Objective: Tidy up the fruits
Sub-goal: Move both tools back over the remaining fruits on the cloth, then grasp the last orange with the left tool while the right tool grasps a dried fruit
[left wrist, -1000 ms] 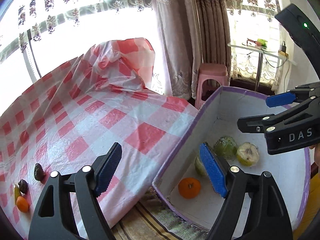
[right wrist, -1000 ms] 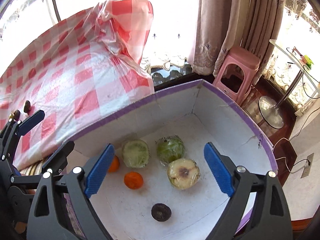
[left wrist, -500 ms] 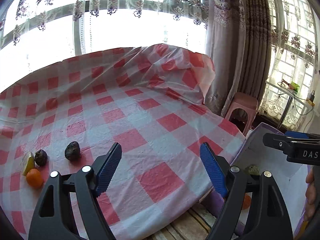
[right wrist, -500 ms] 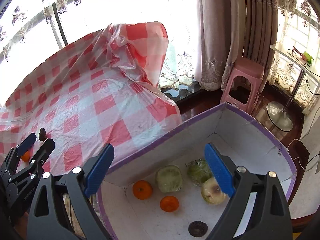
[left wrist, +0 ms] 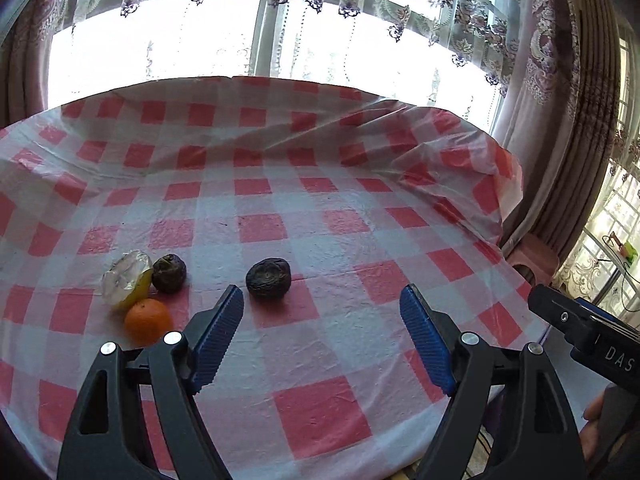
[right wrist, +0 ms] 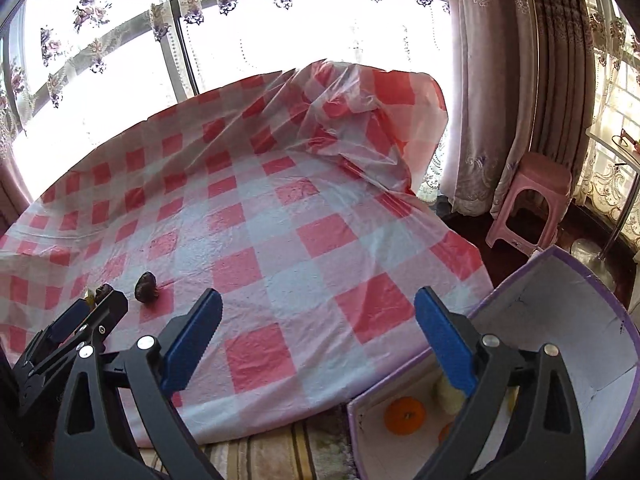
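- Far left on the checked worktop (left wrist: pixel 320 200) sits a tight cluster: a wrapped yellow piece (left wrist: pixel 126 280), a dark fruit (left wrist: pixel 169 267) touching it, and an orange (left wrist: pixel 147 319) just in front. They look like the leftovers not yet sorted.
- A second dark fruit (left wrist: pixel 268 280) lies apart to their right, just beyond the left gripper (left wrist: pixel 322 336). Its jaws stand released with nothing between them, aimed, I judge, at this fruit as the next pick.
- The right gripper (right wrist: pixel 318 338) hangs over the worktop's near edge, jaws released and empty; they have just been opening wider.
- Far right, on the floor, the purple-edged box (right wrist: pixel 560 320) holds an orange (right wrist: pixel 405 415) and pale wrapped pieces, fruit already sorted.
- Only the right view shows the box's contents; only the left view shows the cluster clearly.
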`<state>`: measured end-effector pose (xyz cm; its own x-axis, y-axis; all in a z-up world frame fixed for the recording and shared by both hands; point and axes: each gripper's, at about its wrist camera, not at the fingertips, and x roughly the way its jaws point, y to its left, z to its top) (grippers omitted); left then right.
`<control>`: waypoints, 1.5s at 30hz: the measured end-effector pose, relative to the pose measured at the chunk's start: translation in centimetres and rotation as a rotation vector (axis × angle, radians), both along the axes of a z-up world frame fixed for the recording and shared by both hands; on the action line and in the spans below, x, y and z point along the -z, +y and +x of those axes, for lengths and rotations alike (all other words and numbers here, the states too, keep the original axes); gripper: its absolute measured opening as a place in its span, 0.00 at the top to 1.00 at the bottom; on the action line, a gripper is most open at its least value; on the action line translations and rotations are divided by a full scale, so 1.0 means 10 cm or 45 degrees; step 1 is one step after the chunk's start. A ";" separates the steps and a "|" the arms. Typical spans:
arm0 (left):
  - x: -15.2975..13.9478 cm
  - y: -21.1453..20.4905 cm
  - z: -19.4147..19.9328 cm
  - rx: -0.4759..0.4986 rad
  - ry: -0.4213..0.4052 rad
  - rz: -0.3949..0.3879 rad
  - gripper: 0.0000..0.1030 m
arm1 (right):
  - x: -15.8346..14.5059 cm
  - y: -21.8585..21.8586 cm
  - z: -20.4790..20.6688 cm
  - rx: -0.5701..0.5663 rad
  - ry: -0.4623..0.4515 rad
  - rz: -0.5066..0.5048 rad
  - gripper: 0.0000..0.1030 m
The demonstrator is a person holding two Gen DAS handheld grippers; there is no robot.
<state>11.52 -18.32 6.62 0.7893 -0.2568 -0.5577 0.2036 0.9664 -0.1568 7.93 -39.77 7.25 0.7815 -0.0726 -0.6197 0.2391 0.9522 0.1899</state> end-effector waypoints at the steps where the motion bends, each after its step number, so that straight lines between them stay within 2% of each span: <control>1: 0.01 0.08 0.01 -0.021 0.009 -0.017 0.24 | 0.00 0.07 0.03 -0.009 -0.007 -0.002 0.06; 8: 0.08 0.66 0.06 -0.161 0.063 -0.139 0.24 | 0.04 0.52 0.17 -0.110 -0.057 -0.010 0.06; 13: 0.17 1.07 0.08 -0.263 0.111 -0.208 0.28 | 0.10 0.76 0.27 -0.177 -0.068 -0.016 0.06; 18: 0.29 1.31 0.10 -0.288 0.171 -0.257 0.30 | 0.17 1.05 0.39 -0.241 -0.049 -0.126 0.06; 27: 0.42 1.31 0.23 -0.239 0.233 -0.275 0.42 | 0.26 1.34 0.64 -0.328 -0.046 -0.194 0.06; 30: 0.46 1.27 0.27 -0.214 0.243 -0.257 0.42 | 0.31 1.40 0.73 -0.345 -0.028 -0.208 0.06; 40: 0.52 1.16 0.37 -0.175 0.270 -0.199 0.54 | 0.40 1.59 0.94 -0.398 0.003 -0.254 0.06; 43: 0.54 1.15 0.39 -0.166 0.277 -0.189 0.62 | 0.43 1.66 1.00 -0.410 0.018 -0.279 0.06; 45: 0.53 1.15 0.38 -0.167 0.274 -0.185 0.62 | 0.45 1.71 1.04 -0.415 0.037 -0.296 0.07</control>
<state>15.33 -6.82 1.27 0.6887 -0.2496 -0.6807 0.0253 0.9466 -0.3215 18.36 -22.71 2.72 0.7690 0.0352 -0.6383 -0.0805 0.9959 -0.0421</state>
